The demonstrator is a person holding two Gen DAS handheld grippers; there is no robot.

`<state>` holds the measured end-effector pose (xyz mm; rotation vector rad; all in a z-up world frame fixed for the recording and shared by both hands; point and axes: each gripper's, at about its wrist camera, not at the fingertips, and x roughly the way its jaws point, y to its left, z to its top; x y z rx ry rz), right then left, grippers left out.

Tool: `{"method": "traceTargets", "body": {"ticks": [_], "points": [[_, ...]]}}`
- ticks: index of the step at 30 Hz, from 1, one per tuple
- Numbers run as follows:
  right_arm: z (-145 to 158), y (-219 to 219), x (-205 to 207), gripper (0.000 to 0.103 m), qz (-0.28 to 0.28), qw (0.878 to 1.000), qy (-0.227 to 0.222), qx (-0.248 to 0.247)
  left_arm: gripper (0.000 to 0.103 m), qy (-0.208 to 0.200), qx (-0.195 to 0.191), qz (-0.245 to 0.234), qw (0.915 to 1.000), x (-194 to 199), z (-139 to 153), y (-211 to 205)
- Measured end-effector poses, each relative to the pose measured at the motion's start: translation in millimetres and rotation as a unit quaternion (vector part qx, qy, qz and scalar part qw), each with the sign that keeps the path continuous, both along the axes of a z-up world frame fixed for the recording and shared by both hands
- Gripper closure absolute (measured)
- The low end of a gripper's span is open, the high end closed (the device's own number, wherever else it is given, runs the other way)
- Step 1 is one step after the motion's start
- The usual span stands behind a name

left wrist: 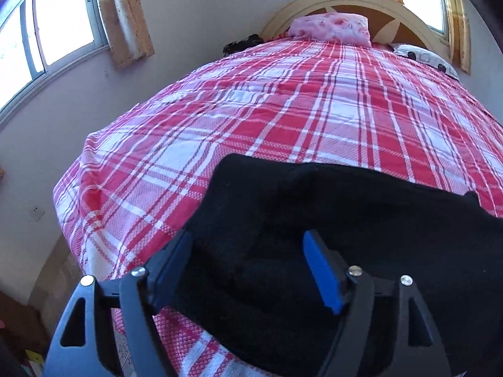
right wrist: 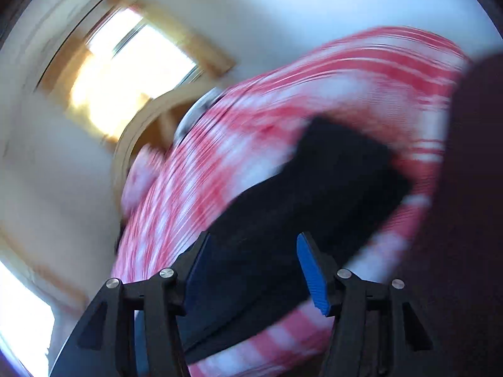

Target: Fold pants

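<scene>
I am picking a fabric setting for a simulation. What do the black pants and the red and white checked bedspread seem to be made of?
The black pants look like thick, matte, soft knit or fleece: a faint fuzzy nap, no sheen, rounded folds. The red and white checked bedspread looks like woven cotton: a visible textured weave, flat finish. Both are guesses by look.

Black pants (left wrist: 330, 235) (apparently folded) lie flat on the plaid bed.

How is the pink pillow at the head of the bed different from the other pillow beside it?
The pink pillow has a rosy floral print; the white pillow is pale with dark markings. The pink pillow sits near the middle of the headboard, while the white pillow lies further right, near the bed's edge. The pink one shows in full; the white one is partly cut off. Both rest on the plaid bedspread.
</scene>
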<state>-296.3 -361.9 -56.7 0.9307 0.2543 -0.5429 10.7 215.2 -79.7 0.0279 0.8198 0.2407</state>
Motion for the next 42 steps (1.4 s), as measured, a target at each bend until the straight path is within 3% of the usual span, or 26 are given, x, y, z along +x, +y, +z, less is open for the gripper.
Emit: {"method": "traceTargets", "body": {"ticks": [4,5,10,11,12,16,19,22,24,26,30,32,37,38,39,40,41,42], "points": [[-25,-41,-22,0.045,-0.030,0.998,-0.012,0.055,0.025,0.006,-0.010,0.009,0.9999,3,0,4],[-29,-47,-21,0.051,-0.029,0.998,-0.015,0.062,0.024,0.006,-0.010,0.010,0.9999,3,0,5],[-24,-61,-6,0.057,-0.031,0.998,0.007,0.058,0.023,0.009,-0.009,0.013,0.9998,5,-1,5],[-24,-63,-1,0.071,-0.029,0.997,0.019,0.064,0.022,0.008,-0.008,0.014,0.9998,5,-1,5],[-27,-66,0,0.098,-0.023,0.997,0.016,0.067,0.022,0.008,-0.008,0.013,0.9999,5,-1,5],[-8,-62,10,0.098,0.013,0.999,0.017,0.041,0.021,0.009,-0.007,0.010,0.9999,7,-1,6],[23,-55,-2,0.098,0.035,0.999,-0.031,0.022,0.019,0.012,-0.011,0.008,0.9998,9,-1,8],[44,-52,-13,0.098,0.046,0.997,-0.052,0.017,0.018,0.012,-0.015,0.008,0.9998,10,-1,10],[42,-54,-20,0.098,0.053,0.998,-0.039,0.023,0.017,0.011,-0.015,0.009,0.9998,10,-2,9],[23,-57,-21,0.098,0.060,0.998,0.005,0.028,0.017,0.011,-0.013,0.008,0.9998,10,-2,9],[-28,-69,-35,0.094,0.046,0.991,0.072,0.102,0.016,0.016,-0.013,0.005,0.9998,12,-1,10],[-34,-70,-47,0.094,0.025,0.989,0.083,0.122,0.015,0.018,-0.013,0.007,0.9997,13,-1,11],[9,-71,-73,0.090,-0.071,0.988,0.133,0.024,0.014,0.018,-0.006,0.010,0.9998,16,-1,9],[21,-74,-70,0.079,-0.061,0.990,0.125,0.004,0.014,0.017,-0.005,0.012,0.9998,16,-1,8],[27,-78,-64,0.057,-0.047,0.992,0.116,-0.002,0.014,0.017,-0.005,0.014,0.9998,15,-1,8],[30,-82,-60,0.046,-0.033,0.993,0.110,-0.004,0.014,0.016,-0.004,0.015,0.9997,15,-1,7],[31,-86,-50,0.036,-0.014,0.994,0.105,-0.004,0.014,0.016,-0.003,0.017,0.9997,15,-1,7],[31,-91,-39,0.036,-0.002,0.994,0.110,-0.004,0.014,0.017,-0.003,0.018,0.9997,15,-1,7]]}}
